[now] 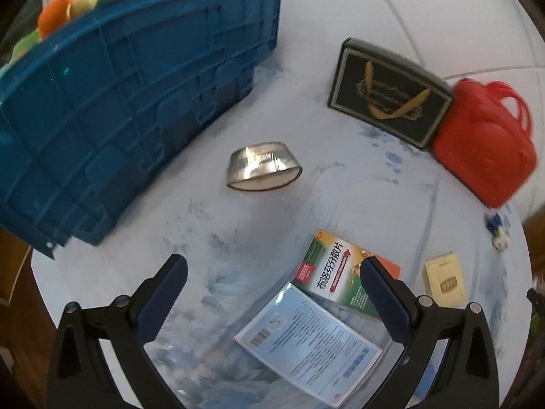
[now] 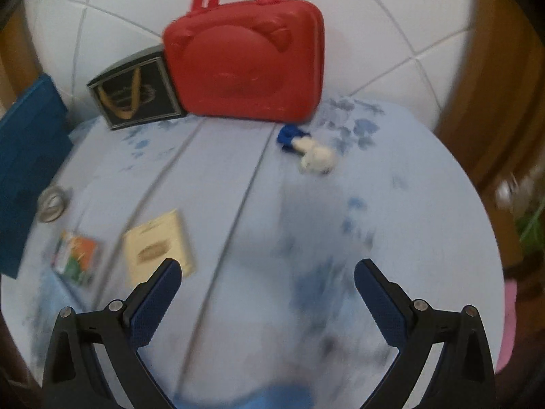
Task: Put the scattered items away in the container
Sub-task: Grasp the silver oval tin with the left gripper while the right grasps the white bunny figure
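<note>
A white tiled wall was noted behind a round counter under a pale blue floral cloth. A blue crate, with coloured things showing above its rim, was seen at the left. Scattered on the cloth were a foil roll, a medicine box, a leaflet, a cream packet, a blue-and-white figure, a black box and a red case. The left tongs and right tongs were both held wide apart, nothing gripped. Risk judged: the flat leaflet could slide under a pinch; the roll could be nudged away.
</note>
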A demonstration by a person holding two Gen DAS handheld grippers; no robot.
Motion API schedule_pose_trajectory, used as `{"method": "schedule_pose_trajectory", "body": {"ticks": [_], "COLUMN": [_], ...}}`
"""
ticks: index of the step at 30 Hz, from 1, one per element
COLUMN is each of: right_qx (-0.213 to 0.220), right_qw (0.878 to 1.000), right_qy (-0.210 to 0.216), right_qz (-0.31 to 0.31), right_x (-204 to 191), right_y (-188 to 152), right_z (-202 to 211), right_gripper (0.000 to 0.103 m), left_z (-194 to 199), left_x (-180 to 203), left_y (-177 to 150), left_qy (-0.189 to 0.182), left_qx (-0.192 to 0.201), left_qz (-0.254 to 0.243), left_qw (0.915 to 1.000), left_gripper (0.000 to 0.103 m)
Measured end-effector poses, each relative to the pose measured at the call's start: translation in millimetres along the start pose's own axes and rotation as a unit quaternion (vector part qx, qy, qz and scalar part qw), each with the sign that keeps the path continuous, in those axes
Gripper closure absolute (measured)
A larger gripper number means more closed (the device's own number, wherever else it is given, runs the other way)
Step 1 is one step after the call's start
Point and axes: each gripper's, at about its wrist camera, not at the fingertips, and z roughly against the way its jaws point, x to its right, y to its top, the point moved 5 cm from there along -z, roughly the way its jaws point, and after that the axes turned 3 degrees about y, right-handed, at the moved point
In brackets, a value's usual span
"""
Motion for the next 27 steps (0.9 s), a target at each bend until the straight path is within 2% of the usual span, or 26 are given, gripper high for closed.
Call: {"method": "schedule_pose_trajectory", "body": {"ticks": [8,11,14,18,21,23,27], "right_qx": [-0.006,-0.016,-0.021,-0.037,-0.046,-0.051,-0.058], "right_qw": [1.000,1.000,1.000,0.999,0.998,0.998,0.998], "right_qy": [-0.007,-0.011,-0.008,-0.018,-0.016,-0.018,-0.020], "right_qz": [0.002,0.005,0.008,0.024,0.031,0.036,0.034], "right_x": [53.4,69.3,77.6,79.9,76.4,73.1,72.2], "right_y": [65.6,82.2,93.9,103.2,105.5,106.7,111.5], "right_z": [-90.7,-123.1,-146.2,-174.7,-188.8,-197.5,-209.1], "right_gripper": [0.000,0.000,0.000,0.000,0.000,0.000,0.000], "left_z": [-58.4,-82.7,-107.5,-144.0,-172.3,-191.6,-216.1], "left_x": [5.2,4.2,10.6,14.0,12.2,9.6,3.9], "left_y": [23.5,42.8,62.2,77.9,84.5,90.8,101.1], "left_qy": [0.041,0.056,0.073,0.118,0.116,0.096,0.041], "left_qx": [-0.020,-0.019,-0.013,-0.006,-0.012,-0.022,-0.043], "left_qz": [0.029,0.019,-0.032,-0.117,-0.150,-0.149,-0.118], "left_qw": [0.9985,0.9981,0.9967,0.9861,0.9819,0.9839,0.9913], "left_gripper": [0.000,0.000,0.000,0.000,0.000,0.000,0.002]}}
